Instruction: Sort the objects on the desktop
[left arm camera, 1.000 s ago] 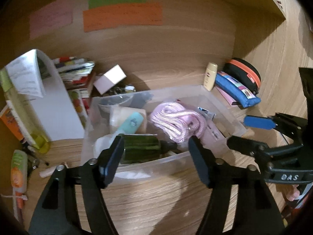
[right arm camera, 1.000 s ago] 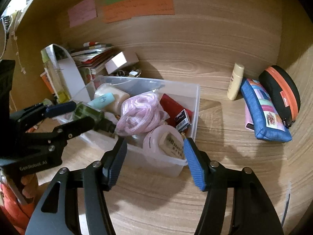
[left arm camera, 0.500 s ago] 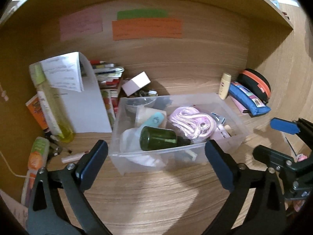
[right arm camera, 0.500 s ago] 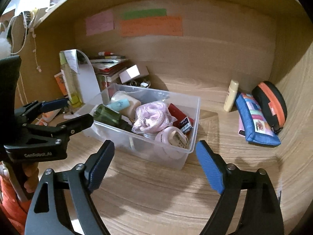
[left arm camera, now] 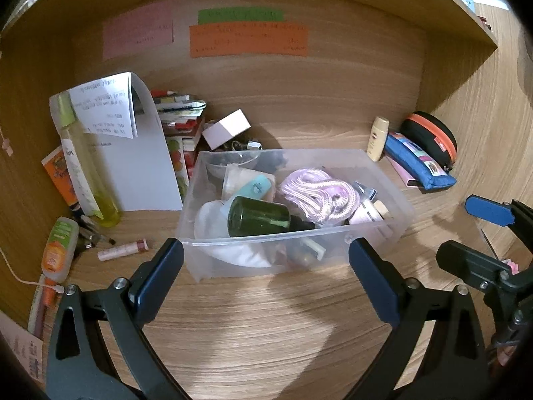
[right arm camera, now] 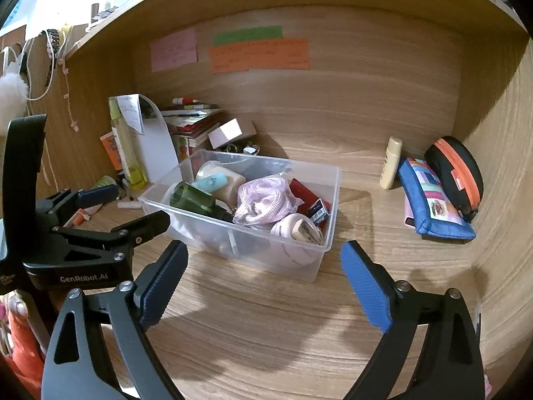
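Both grippers, left and right, jaws just opened wide, empty, short of clear bin: next pick best a loose item beside it, approached squarely.

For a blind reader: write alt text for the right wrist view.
A clear plastic bin holding a green bottle, pink rope and small items sits on a wooden desk. The right gripper hovers open and empty before it, the left gripper open alongside.
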The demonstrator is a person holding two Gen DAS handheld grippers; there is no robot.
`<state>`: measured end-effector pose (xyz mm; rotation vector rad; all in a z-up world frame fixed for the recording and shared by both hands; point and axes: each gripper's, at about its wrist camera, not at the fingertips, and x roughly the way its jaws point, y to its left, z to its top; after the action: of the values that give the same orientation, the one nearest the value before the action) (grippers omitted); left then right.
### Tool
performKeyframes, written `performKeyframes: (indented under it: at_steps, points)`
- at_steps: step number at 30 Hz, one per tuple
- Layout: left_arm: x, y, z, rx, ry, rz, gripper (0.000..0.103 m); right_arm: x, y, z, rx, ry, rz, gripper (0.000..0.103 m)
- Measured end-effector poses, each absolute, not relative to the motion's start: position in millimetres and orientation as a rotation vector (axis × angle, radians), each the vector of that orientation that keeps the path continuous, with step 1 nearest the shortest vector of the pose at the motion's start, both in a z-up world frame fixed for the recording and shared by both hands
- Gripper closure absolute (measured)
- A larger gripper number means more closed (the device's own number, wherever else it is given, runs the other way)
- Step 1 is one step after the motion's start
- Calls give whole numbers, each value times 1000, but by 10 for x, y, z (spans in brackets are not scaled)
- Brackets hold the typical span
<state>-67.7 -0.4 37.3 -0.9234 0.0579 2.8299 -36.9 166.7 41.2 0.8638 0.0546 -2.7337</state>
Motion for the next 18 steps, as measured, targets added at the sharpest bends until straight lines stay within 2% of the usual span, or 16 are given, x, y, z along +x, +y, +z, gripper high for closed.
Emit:
performKeyframes:
  at_steps: [18]
  points:
    - [-716, -21, 380, -931, 37, 2833, 2, -411, 1695, 375, 889, 34, -2712, 11]
